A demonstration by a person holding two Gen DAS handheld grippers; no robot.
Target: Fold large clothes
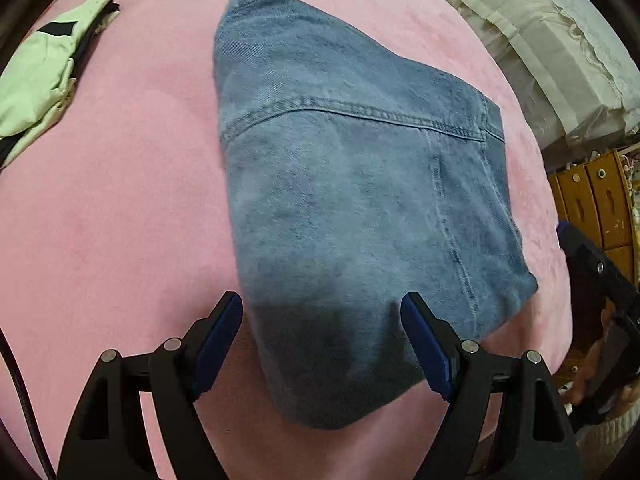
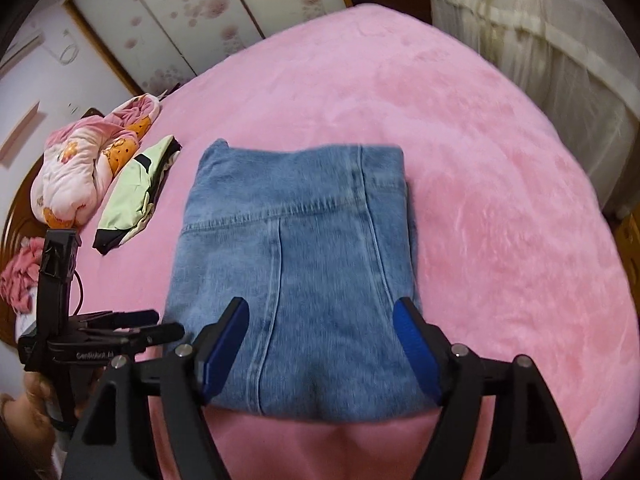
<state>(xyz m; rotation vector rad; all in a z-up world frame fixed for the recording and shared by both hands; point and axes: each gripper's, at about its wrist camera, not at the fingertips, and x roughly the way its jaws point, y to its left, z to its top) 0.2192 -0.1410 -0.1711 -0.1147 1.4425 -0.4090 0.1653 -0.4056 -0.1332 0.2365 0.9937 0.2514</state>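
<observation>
Between the blue pads of my left claw (image 1: 322,314) lies the near, shadowed end of the jeans (image 1: 352,200); the fingers stand wide apart and grip nothing, hovering over the cloth. Just ahead of my right claw (image 2: 322,312) the same jeans (image 2: 292,248) sit as a compact rectangle on the pink blanket (image 2: 480,160), near edge under the spread fingers, which are also wide and empty.

Judging by the squared edges and the stacked layers at the far right corner, I take this pair to be folded, or nearly so; perhaps one last smoothing or a move to a pile remains. Off to the far left of my right claw a green garment (image 2: 132,196) lies folded beside a bundled floral quilt (image 2: 88,168). Whether more clothes wait, I cannot tell.
</observation>
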